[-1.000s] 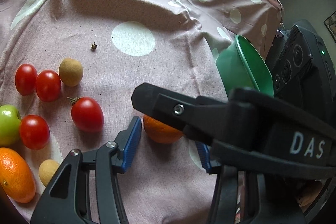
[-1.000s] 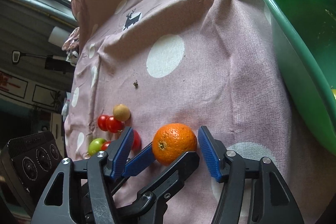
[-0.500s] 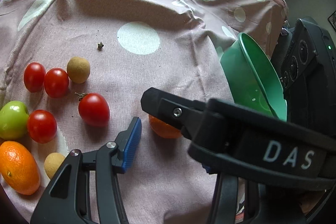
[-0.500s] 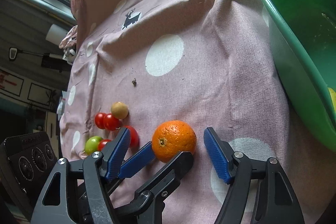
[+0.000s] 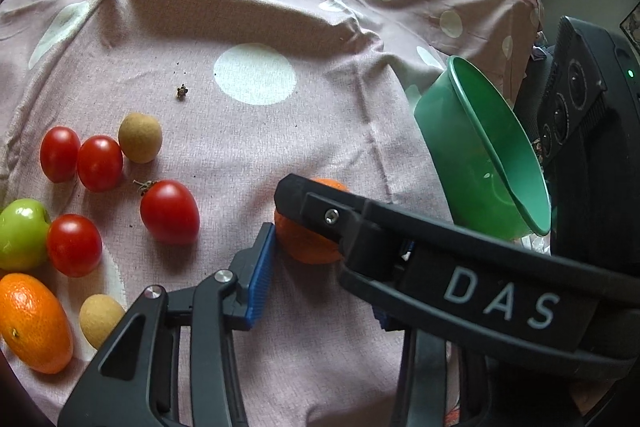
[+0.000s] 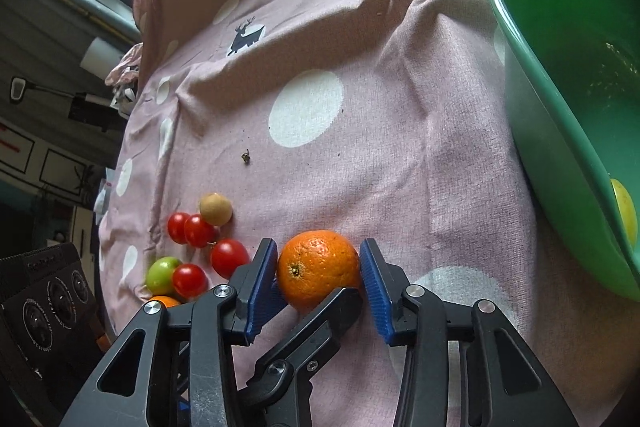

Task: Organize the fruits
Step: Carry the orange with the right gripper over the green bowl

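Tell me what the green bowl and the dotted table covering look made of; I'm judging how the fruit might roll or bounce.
The green bowl looks like moulded plastic: uniform colour, thin smooth rim, soft sheen with small highlights. It could be melamine; the look leaves that open. The pink tablecloth with white dots looks like woven cotton-type fabric: visible weave, matte surface, creases and folds.

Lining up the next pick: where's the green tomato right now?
In the left wrist view the green tomato lies at the far left edge of the cloth, touching a red tomato, just above the oval orange.
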`<state>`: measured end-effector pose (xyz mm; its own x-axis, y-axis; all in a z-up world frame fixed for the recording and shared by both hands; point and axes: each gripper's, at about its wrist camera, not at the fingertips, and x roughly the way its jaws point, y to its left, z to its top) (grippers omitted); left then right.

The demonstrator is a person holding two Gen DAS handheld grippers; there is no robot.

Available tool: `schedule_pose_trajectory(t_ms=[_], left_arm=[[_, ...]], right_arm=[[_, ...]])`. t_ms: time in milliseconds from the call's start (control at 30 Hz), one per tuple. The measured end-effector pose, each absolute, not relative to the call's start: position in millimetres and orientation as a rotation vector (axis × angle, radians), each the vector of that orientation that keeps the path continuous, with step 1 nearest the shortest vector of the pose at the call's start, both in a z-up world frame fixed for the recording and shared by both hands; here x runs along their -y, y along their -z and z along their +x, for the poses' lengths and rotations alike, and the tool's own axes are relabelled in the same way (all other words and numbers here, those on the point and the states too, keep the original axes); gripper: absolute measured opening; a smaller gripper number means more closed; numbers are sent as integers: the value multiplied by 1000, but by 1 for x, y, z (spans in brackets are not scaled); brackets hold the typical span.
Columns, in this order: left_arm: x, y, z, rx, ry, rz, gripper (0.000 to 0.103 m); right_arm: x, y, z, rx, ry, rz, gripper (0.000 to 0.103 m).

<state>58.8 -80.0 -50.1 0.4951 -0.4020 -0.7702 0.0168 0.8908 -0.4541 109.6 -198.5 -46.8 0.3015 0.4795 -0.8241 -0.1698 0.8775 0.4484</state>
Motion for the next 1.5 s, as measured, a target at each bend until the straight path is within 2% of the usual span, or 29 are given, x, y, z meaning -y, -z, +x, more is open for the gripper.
schedule_pose_trajectory(t_ms=[967,1500], left_arm=[[84,-23,20,-787,296,-335,41],[140,-49,31,-717,398,-249,41]], right_arm=[[201,-29,65,-934,-492,283,46],[259,-53,60,-815,-434,353,45]])
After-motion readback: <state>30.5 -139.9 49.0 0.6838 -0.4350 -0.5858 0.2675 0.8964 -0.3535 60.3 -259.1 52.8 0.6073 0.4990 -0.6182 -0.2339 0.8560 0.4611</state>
